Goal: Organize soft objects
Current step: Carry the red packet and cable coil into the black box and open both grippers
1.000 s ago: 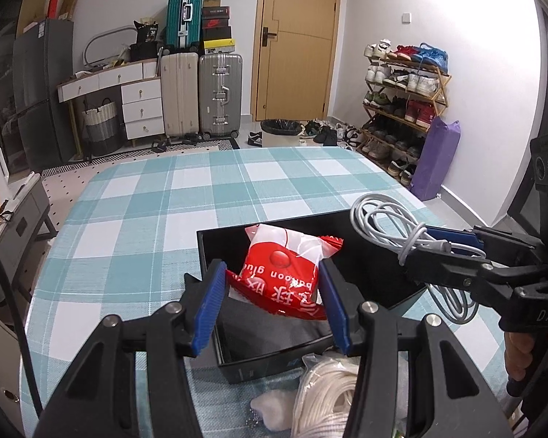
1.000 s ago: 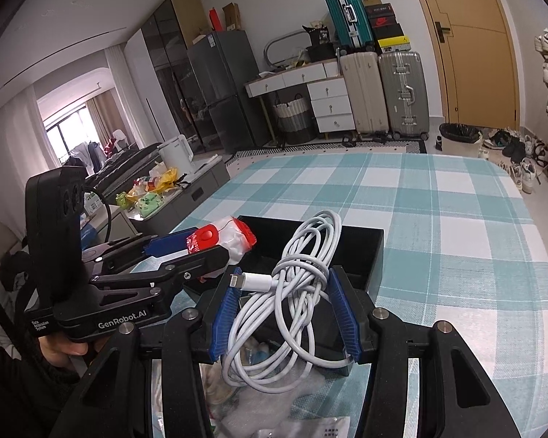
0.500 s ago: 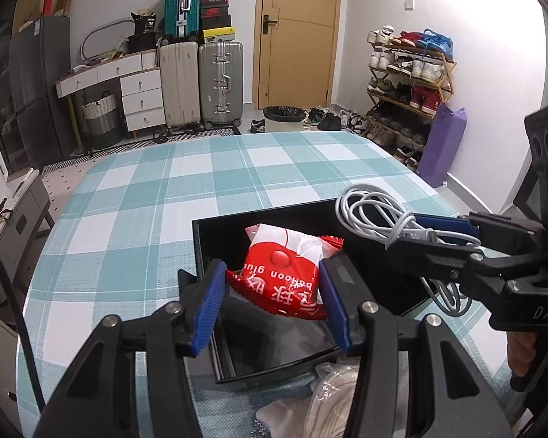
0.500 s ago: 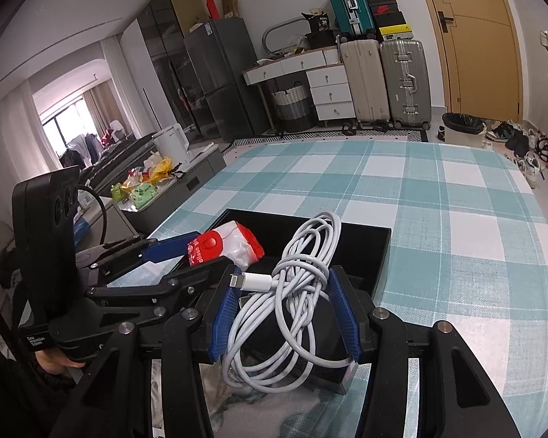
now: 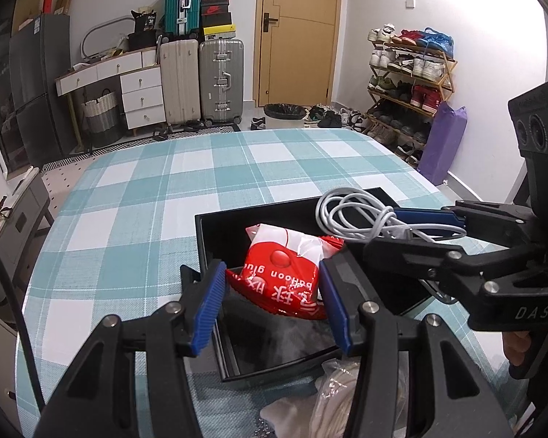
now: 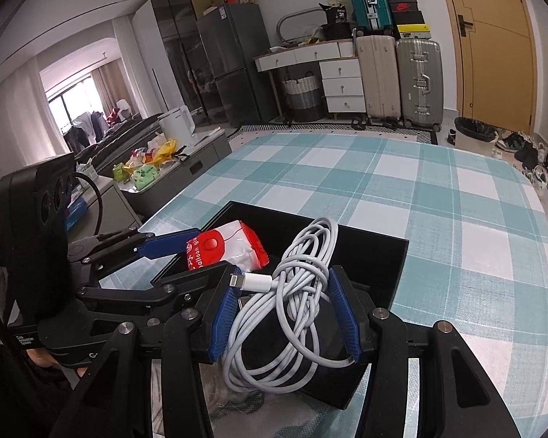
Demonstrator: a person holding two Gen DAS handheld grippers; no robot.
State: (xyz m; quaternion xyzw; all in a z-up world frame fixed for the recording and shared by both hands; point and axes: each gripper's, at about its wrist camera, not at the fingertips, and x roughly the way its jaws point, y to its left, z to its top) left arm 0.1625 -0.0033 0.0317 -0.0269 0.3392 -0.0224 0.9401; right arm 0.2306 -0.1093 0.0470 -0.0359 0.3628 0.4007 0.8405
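We note a table under a teal and white checked cloth (image 5: 208, 182), and behind it a closed wooden door (image 5: 297, 33) with a black-lined bin (image 5: 286, 113) on the floor before it. Left of the door we record two upright suitcases, beige (image 5: 181, 80) and silver (image 5: 221, 78), with a teal suitcase (image 5: 182, 3) and shoe boxes (image 5: 216, 11) stacked above, beside a white drawer unit (image 5: 142, 96) and a woven basket (image 5: 100, 115). Against the right wall stand a loaded shoe rack (image 5: 409, 80) and a purple bag (image 5: 444, 142); the right wrist view adds a dark fridge (image 6: 233, 65) and a white kettle (image 6: 177, 124) on a low grey cabinet.
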